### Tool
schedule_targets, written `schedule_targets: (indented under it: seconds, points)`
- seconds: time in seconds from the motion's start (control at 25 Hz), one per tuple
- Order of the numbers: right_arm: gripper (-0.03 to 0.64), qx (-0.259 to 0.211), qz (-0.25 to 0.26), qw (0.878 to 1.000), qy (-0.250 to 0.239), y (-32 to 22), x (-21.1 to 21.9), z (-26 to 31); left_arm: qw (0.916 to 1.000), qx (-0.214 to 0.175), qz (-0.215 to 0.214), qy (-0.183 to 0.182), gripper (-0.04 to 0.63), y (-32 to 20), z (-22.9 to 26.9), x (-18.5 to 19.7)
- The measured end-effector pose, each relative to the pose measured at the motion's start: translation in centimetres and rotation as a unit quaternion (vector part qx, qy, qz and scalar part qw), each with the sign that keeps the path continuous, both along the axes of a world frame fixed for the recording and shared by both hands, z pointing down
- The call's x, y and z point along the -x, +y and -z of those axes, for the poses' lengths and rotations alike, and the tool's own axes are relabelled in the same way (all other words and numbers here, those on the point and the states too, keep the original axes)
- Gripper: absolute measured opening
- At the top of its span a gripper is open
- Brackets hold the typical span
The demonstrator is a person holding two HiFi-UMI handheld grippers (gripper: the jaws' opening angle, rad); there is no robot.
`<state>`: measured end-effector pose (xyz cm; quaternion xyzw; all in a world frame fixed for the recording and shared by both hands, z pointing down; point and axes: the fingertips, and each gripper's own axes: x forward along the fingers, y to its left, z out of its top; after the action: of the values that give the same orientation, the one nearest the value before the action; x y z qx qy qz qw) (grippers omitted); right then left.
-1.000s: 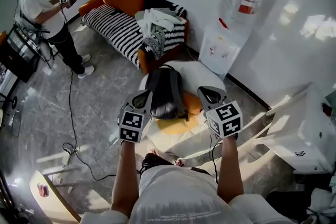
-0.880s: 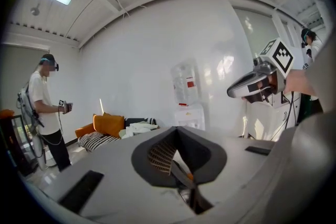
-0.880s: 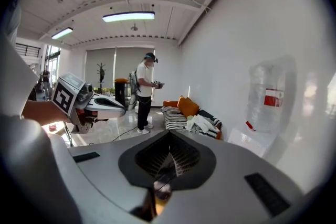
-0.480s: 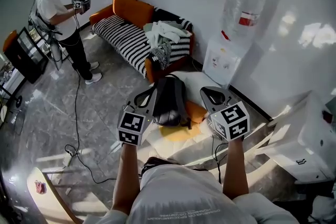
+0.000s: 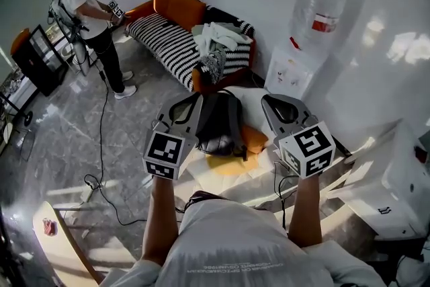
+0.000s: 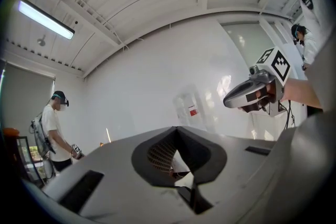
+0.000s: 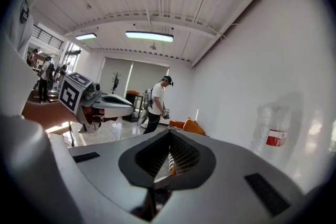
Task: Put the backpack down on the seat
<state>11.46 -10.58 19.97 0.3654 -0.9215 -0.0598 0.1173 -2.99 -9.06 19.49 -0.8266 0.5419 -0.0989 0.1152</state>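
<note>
The dark grey backpack [image 5: 218, 121] lies on the white seat [image 5: 254, 99], its lower end against an orange cushion [image 5: 255, 139]. In the head view my left gripper [image 5: 188, 106] is held up just left of the backpack, my right gripper [image 5: 277, 106] just right of it. Neither touches the bag. Both are shut with nothing between the jaws. The left gripper view shows its closed jaws [image 6: 177, 132] aimed at a bare white wall, with the right gripper [image 6: 252, 94] beside them. In the right gripper view its closed jaws [image 7: 169, 138] point across the room.
A striped sofa [image 5: 176, 44] with orange cushions and loose clothes stands behind the seat. A water dispenser [image 5: 304, 54] is at the wall to the right. A person [image 5: 87, 3] stands at the far left by black equipment [image 5: 37, 58]. A cable [image 5: 101, 165] trails over the floor.
The head view has drifted, so the room sits further right in frame. Both grippers stay shut and raised either side of the backpack, which has not moved on the seat.
</note>
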Motion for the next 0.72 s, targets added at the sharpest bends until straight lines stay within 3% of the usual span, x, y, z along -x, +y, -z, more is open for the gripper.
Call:
schedule_targets:
  seconds: [0.24, 0.72]
  points:
    - [0.003, -0.017, 0.002, 1.000, 0.013, 0.2, -0.1, 1.0, 0.9996, -0.022, -0.006, -0.015, 0.008, 0.4, 2.1, -0.8]
    - [0.003, -0.012, -0.004, 1.000, 0.009, -1.1, 0.5, 0.5, 0.9998, -0.015, -0.004, -0.013, 0.008, -0.5, 1.4, -0.5]
